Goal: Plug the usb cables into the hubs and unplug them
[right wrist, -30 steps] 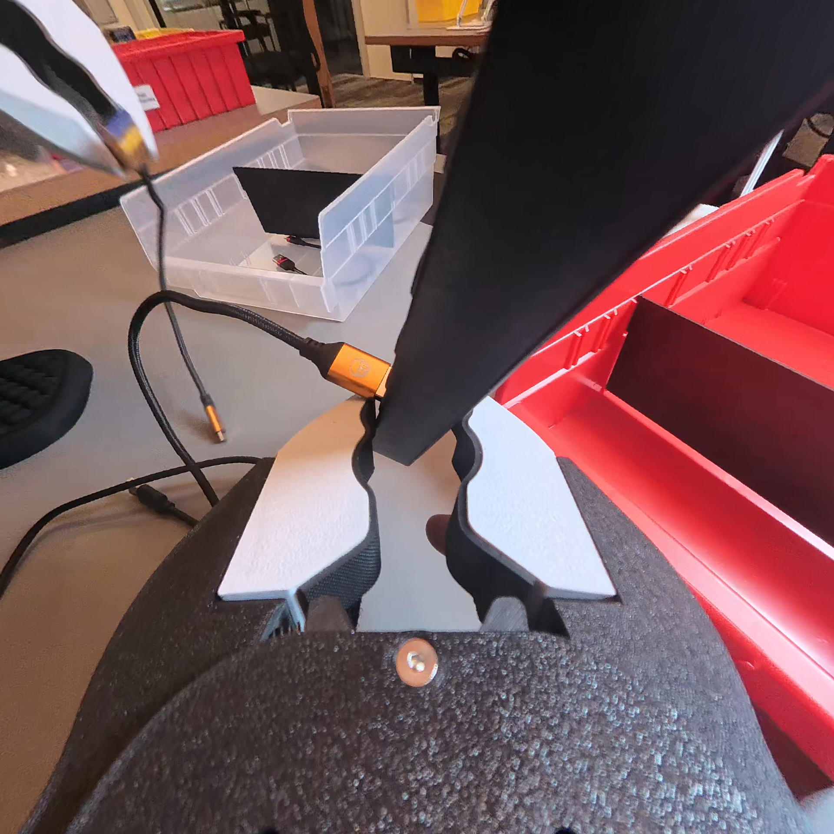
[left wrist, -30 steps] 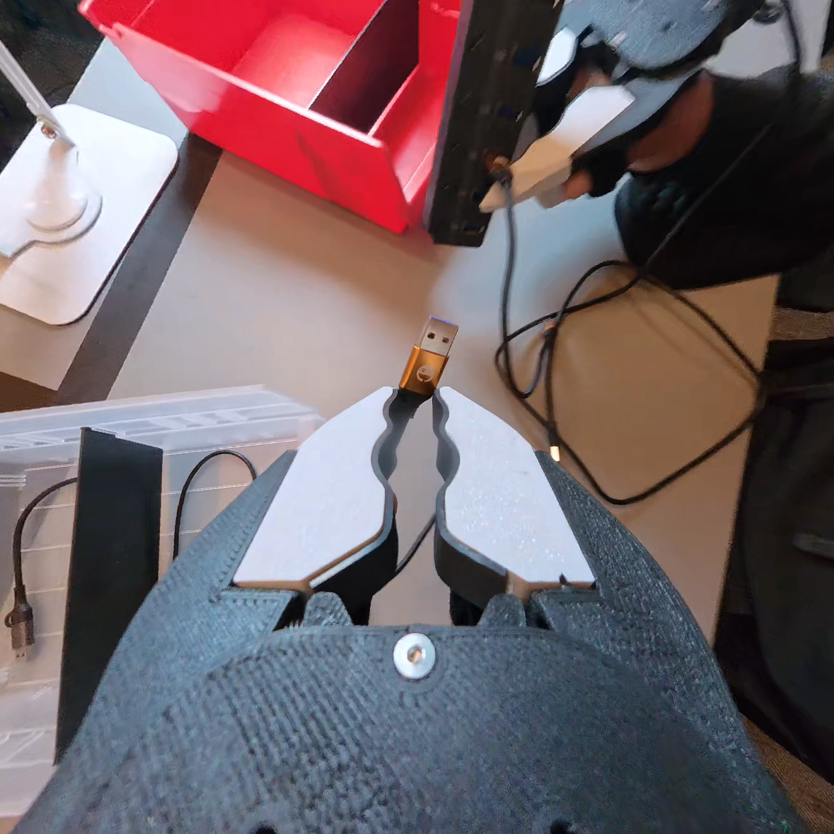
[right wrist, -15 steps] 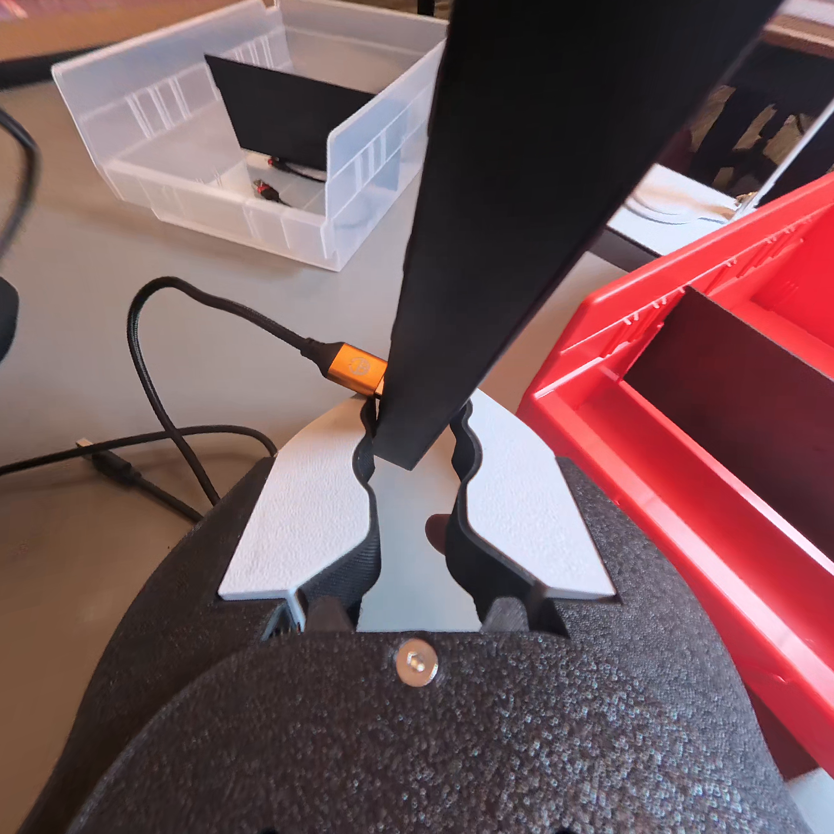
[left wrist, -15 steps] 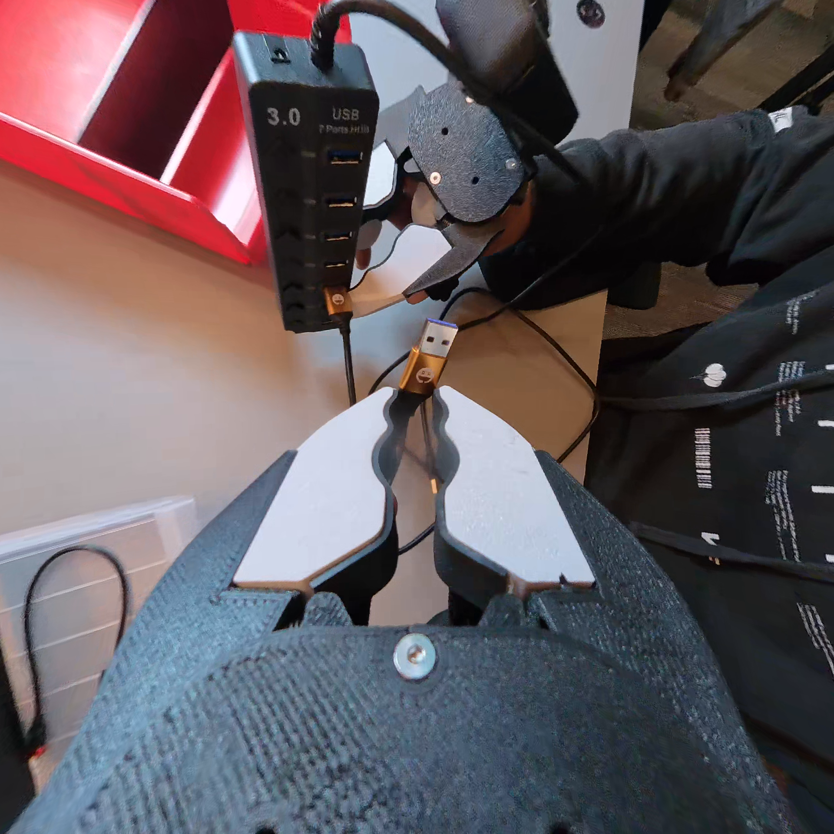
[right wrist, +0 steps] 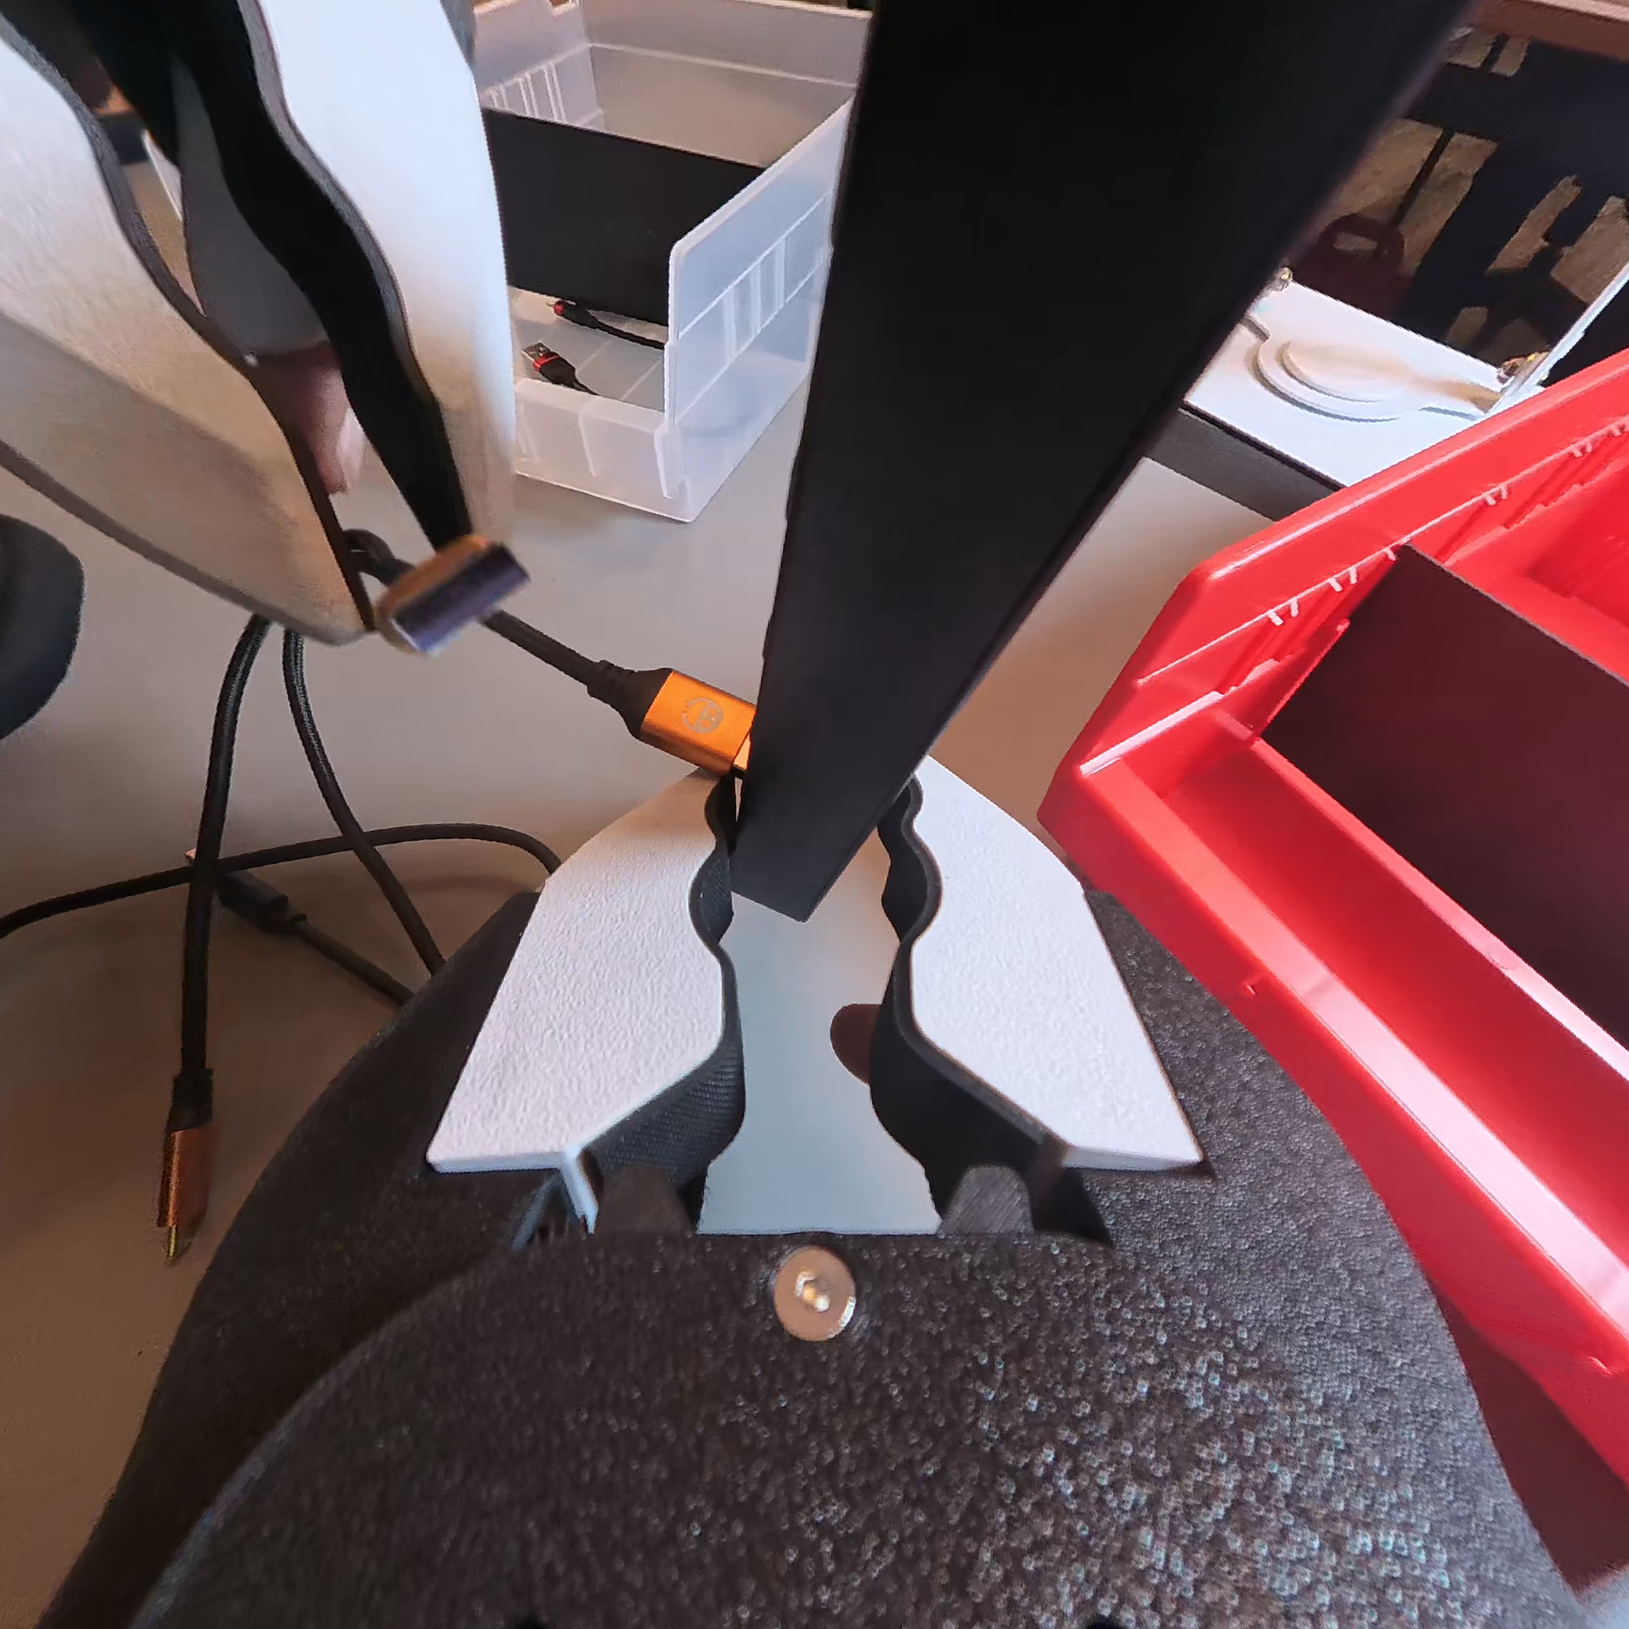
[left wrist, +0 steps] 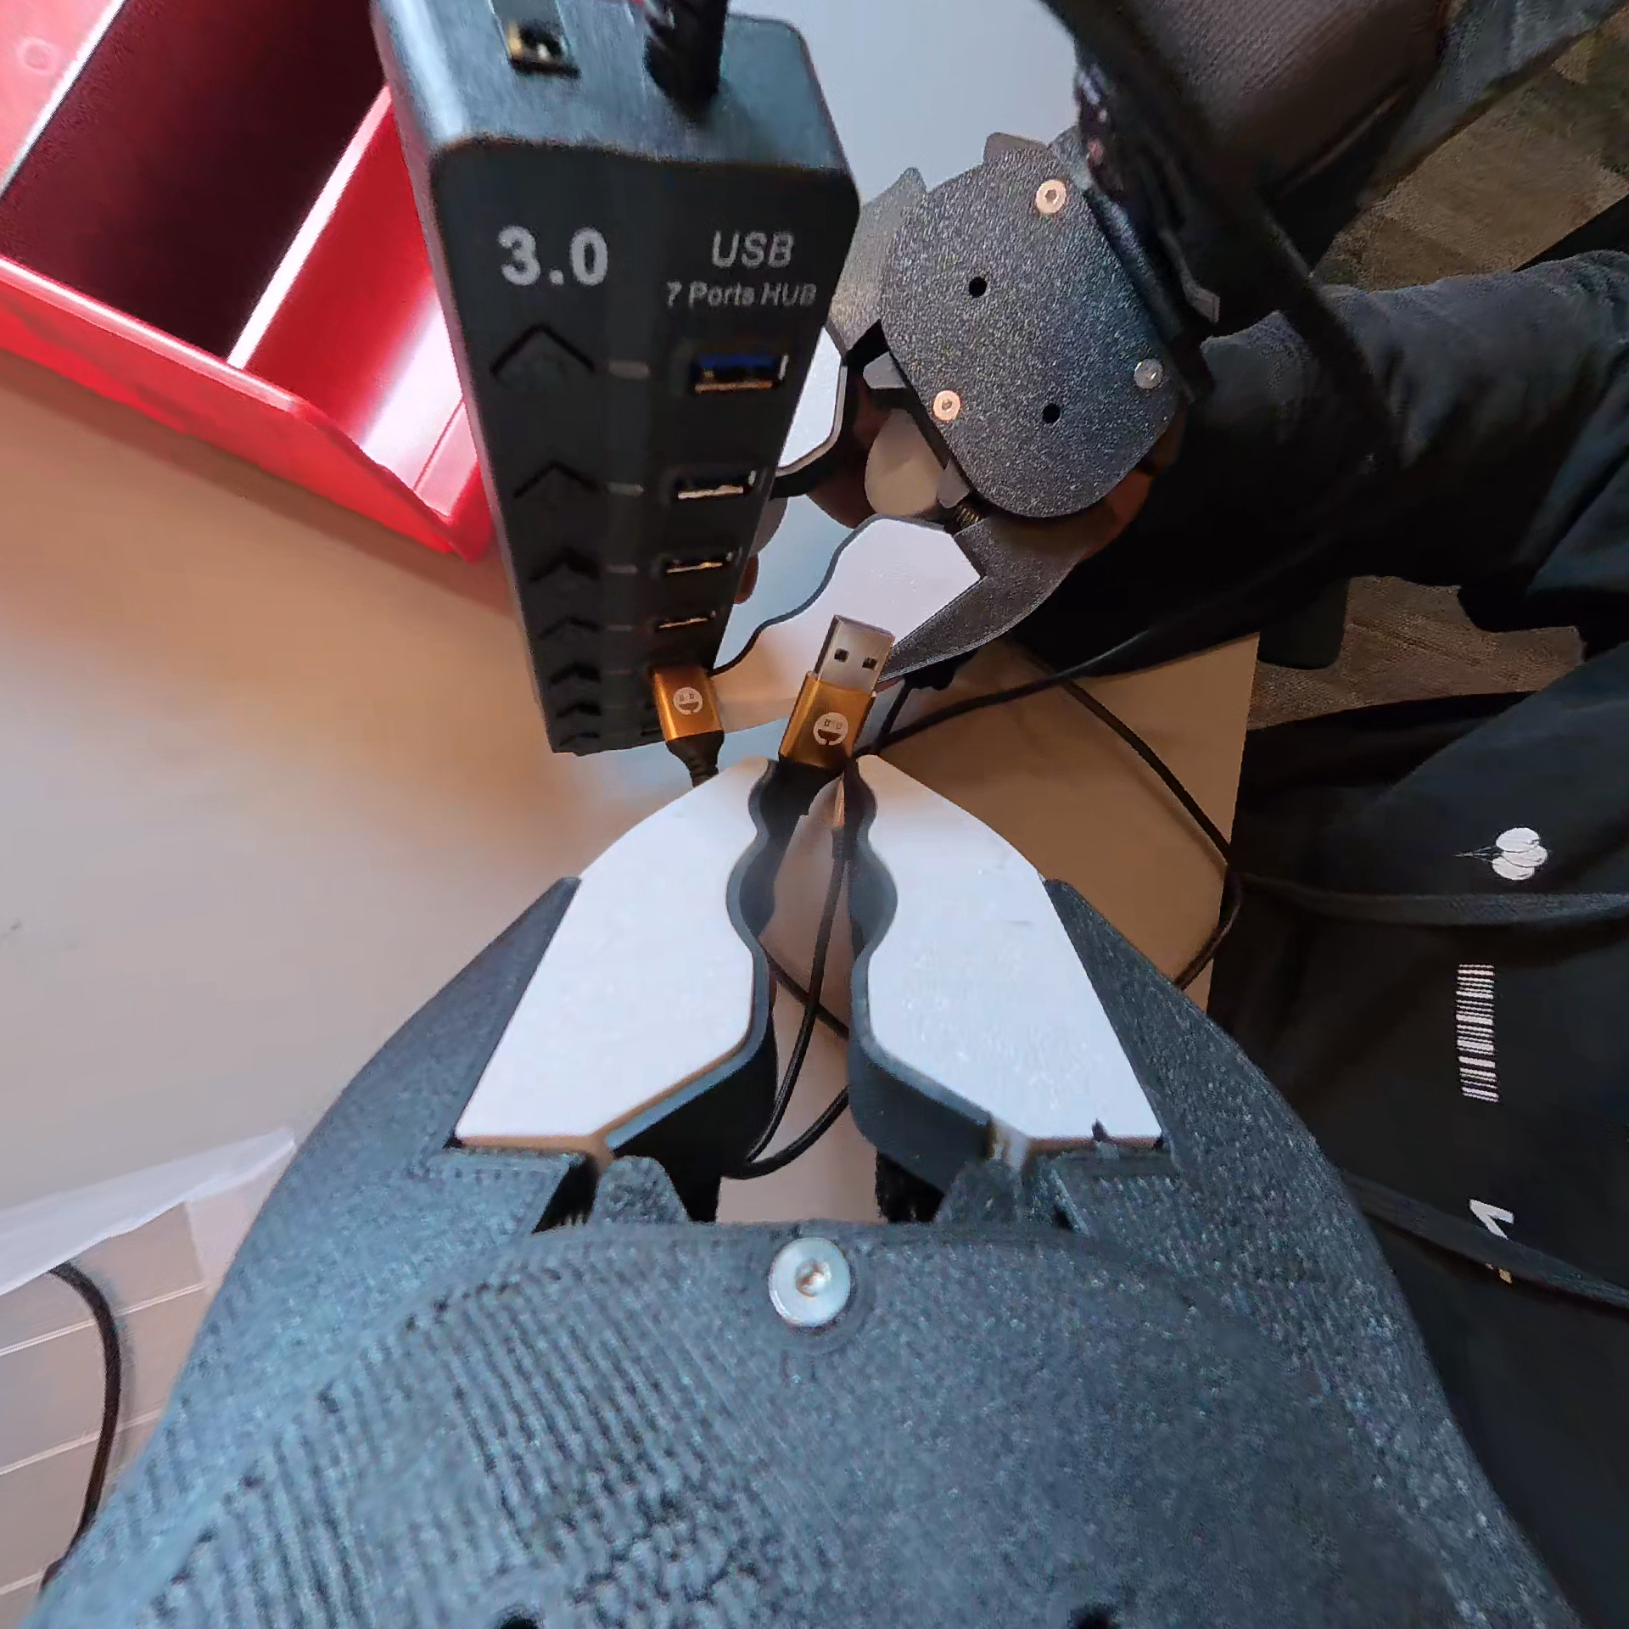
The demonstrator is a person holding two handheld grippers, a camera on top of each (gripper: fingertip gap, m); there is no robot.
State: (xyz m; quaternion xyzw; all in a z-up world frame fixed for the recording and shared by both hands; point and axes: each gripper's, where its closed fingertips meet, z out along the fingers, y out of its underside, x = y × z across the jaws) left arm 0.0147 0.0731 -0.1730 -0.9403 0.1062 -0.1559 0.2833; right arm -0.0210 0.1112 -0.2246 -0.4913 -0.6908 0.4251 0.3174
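A black multi-port USB hub (left wrist: 643,397) is held upright above the table. My right gripper (right wrist: 811,793) is shut on its lower end (right wrist: 793,846); it shows behind the hub in the left wrist view (left wrist: 1014,397). One orange USB plug (left wrist: 686,710) sits in a low port of the hub, also seen in the right wrist view (right wrist: 696,718). My left gripper (left wrist: 807,776) is shut on a second orange USB plug (left wrist: 833,696), its metal tip free and just right of the hub's lower ports. In the right wrist view, the left gripper (right wrist: 405,591) is at upper left.
A red bin (right wrist: 1146,793) with a dark divider stands right of the hub, also in the left wrist view (left wrist: 264,423). A clear bin (right wrist: 749,291) with a black panel and a red cable lies behind. Black cables (right wrist: 211,793) loop on the table, one with a loose orange end (right wrist: 185,1164).
My left gripper has carried its plug closer to the hub's port face, which now looms larger. The right gripper still holds the hub, tilted slightly.
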